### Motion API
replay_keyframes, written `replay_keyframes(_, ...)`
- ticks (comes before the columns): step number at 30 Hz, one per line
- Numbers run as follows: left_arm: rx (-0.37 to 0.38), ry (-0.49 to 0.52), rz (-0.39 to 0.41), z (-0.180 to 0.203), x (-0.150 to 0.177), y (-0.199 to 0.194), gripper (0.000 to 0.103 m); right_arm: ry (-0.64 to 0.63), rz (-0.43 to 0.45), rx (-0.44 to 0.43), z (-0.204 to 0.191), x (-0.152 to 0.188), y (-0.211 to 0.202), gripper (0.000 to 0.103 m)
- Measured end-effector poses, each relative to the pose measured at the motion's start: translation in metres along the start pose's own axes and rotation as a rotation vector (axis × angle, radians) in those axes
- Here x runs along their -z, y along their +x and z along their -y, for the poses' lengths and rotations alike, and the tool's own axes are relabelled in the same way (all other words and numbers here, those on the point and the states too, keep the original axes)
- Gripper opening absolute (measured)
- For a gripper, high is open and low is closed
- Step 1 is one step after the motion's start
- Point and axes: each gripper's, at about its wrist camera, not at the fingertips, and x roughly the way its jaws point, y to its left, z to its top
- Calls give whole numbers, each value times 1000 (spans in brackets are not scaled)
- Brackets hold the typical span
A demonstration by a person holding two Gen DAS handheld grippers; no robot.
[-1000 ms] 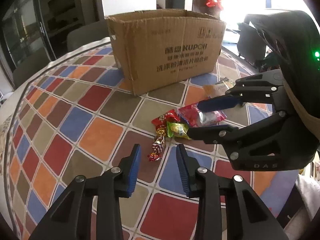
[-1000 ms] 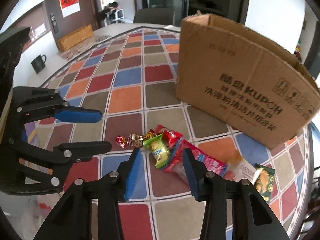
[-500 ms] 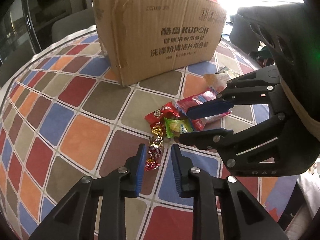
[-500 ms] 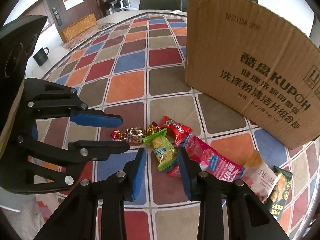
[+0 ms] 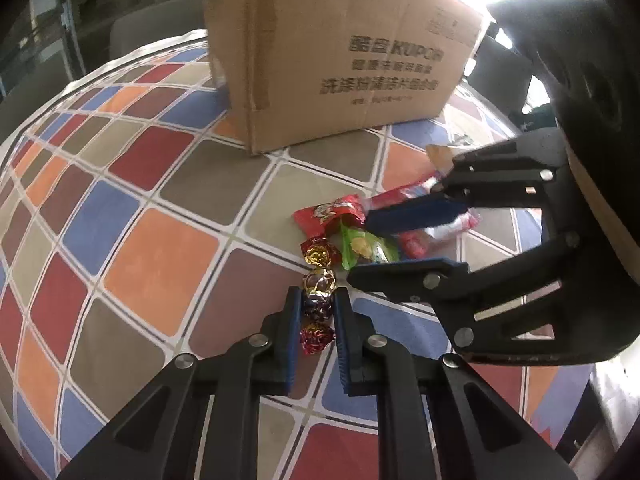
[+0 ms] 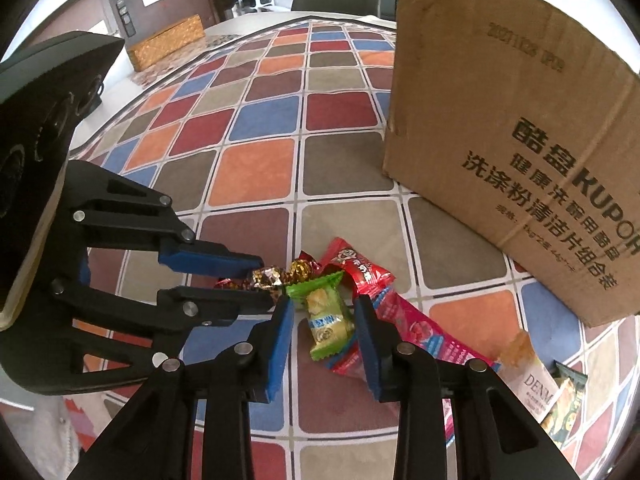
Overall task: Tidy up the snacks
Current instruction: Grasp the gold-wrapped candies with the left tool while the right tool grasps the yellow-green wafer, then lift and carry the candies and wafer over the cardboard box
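The left gripper (image 5: pixel 316 316) has its jaws nearly together around the foil-wrapped candy (image 5: pixel 317 306), whose long axis runs straight ahead; the right gripper (image 6: pixel 324 314) stands apart astride the green snack packet (image 6: pixel 326 316).

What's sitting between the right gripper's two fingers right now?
The green-wrapped snack lies flat on the tablecloth between the right gripper fingers, untouched; right wrist view.

One cardboard box (image 5: pixel 340 52) stands at twelve o'clock. Foil-wrapped candies (image 5: pixel 318 308) number two, possibly three. One green packet (image 6: pixel 326 316), two red ones (image 6: pixel 360 270), two pouches (image 6: pixel 560 392) at four o'clock. Two grippers (image 6: pixel 322 324).
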Motion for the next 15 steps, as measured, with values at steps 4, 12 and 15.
replay_keyframes(4,-12,-44,9,-4,3,-5,17,4,-10,-10,-2,0,4,32)
replay_keyframes(12,-48,-131,41,-6,9,-15,17,41,-3,-24,1,3,6,22)
replay_keyframes(15,-53,-149,60,-4,10,-21,17,58,17,-24,1,5,0,21)
